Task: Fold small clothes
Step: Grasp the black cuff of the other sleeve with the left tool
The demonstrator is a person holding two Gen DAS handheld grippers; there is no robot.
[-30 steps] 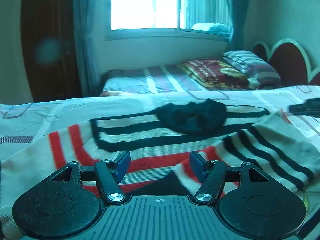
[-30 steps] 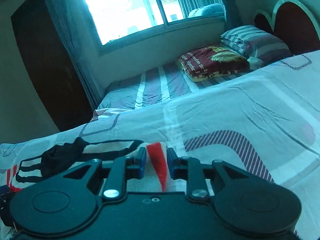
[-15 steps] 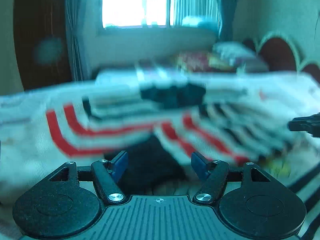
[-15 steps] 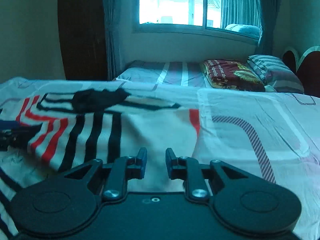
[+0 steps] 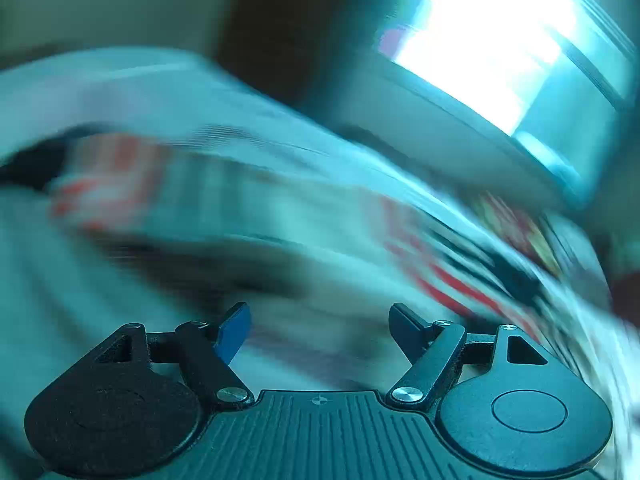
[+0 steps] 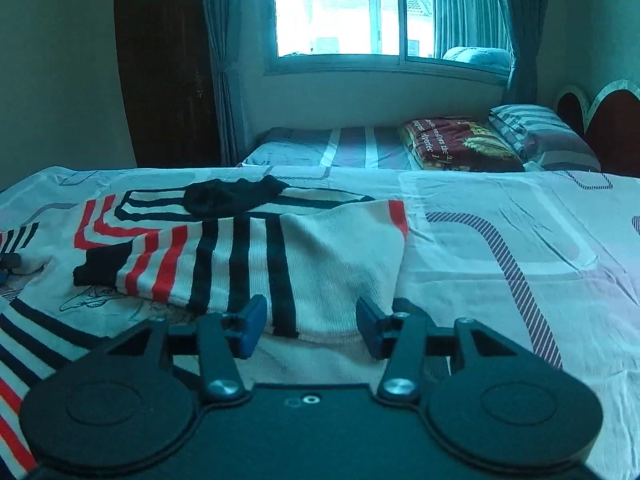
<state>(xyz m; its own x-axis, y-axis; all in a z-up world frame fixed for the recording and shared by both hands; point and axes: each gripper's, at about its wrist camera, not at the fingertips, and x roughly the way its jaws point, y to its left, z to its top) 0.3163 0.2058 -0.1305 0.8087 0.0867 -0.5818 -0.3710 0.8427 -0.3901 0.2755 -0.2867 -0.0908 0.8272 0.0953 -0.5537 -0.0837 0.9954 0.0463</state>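
Observation:
A white top with red and black stripes (image 6: 248,256) lies on the bed sheet (image 6: 520,240), its right side folded over toward the middle. A small black garment (image 6: 232,198) lies on its far part. My right gripper (image 6: 310,326) is open and empty, just in front of the folded edge. My left gripper (image 5: 318,330) is open and empty; its view is heavily blurred and tilted, and the striped top (image 5: 452,280) shows only as streaks.
A second bed (image 6: 352,148) with a dark red pillow (image 6: 460,144) and a striped pillow (image 6: 536,128) stands behind, under a window (image 6: 384,8). A dark wooden door (image 6: 164,60) is at the back left, a headboard (image 6: 608,116) at the right.
My right gripper has opened and let go of the folded side of the top, which now lies flat. My left gripper stayed open and swung quickly, tilting its view.

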